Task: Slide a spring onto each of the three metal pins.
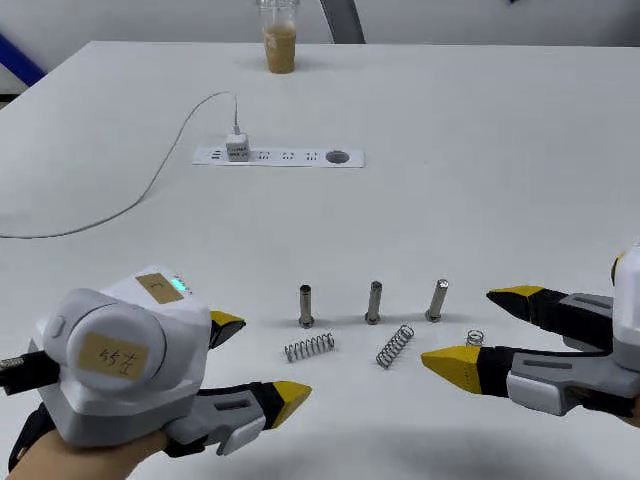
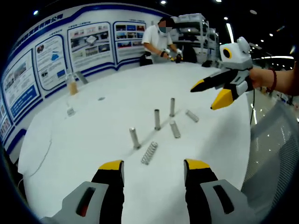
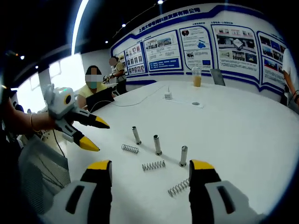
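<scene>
Three short metal pins stand upright in a row on the white table: left pin [image 1: 306, 305], middle pin [image 1: 374, 301], right pin [image 1: 437, 299]. Three loose springs lie just in front of them: one [image 1: 309, 347] near the left pin, one [image 1: 395, 345] near the middle, and one [image 1: 475, 338] at the right. My left gripper [image 1: 262, 360] is open at the lower left, apart from the springs. My right gripper [image 1: 480, 328] is open, its yellow tips either side of the right spring [image 3: 179, 187] without touching it. The pins [image 2: 157, 119] are bare.
A white power strip [image 1: 278, 157] with a plugged charger [image 1: 237, 147] and a cable running left lies beyond the pins. A cup of brown drink [image 1: 280, 40] stands at the far edge. A person [image 2: 159, 39] works at the table's far end; another person [image 3: 96, 88] sits at its side.
</scene>
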Available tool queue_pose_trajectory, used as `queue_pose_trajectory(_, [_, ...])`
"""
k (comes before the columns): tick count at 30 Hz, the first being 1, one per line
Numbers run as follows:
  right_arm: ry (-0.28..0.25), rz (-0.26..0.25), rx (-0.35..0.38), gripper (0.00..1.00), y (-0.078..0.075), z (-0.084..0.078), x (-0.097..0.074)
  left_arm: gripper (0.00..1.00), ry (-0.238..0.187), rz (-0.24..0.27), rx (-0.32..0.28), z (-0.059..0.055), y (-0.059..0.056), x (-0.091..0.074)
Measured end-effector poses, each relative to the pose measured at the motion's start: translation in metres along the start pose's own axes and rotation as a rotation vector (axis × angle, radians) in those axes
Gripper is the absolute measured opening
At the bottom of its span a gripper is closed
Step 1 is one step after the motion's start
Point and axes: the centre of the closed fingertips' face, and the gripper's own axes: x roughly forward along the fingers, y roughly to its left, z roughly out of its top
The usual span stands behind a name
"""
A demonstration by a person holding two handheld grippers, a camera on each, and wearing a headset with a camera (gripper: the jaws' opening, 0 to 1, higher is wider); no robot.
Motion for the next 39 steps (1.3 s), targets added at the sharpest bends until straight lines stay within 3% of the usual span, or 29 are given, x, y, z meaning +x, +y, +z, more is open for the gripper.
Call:
queue_pose_trajectory(7, [-0.017,0.011,0.049,0.69,0.008,-0.007,-0.005,0.44,0.006,-0.004,0.024,-0.004,0.007,0.013])
queue_pose_trajectory(15, [0.009,0.018,0.083,0.68,0.014,-0.02,-0.01,0.33,0.027,-0.015,0.039,-0.014,0.012,0.027])
queue_pose_trajectory(26, [0.035,0.019,0.065,0.7,0.019,-0.034,-0.013,0.28,0.034,-0.06,0.06,-0.022,0.012,0.046])
queue_pose_trajectory(28, [0.039,0.02,0.068,0.71,0.019,-0.036,-0.013,0.28,0.051,-0.07,0.066,-0.024,0.011,0.049])
queue_pose_trajectory(39, [0.029,0.008,0.061,0.73,0.018,-0.037,-0.016,0.25,0.067,-0.11,0.121,-0.025,0.009,0.064])
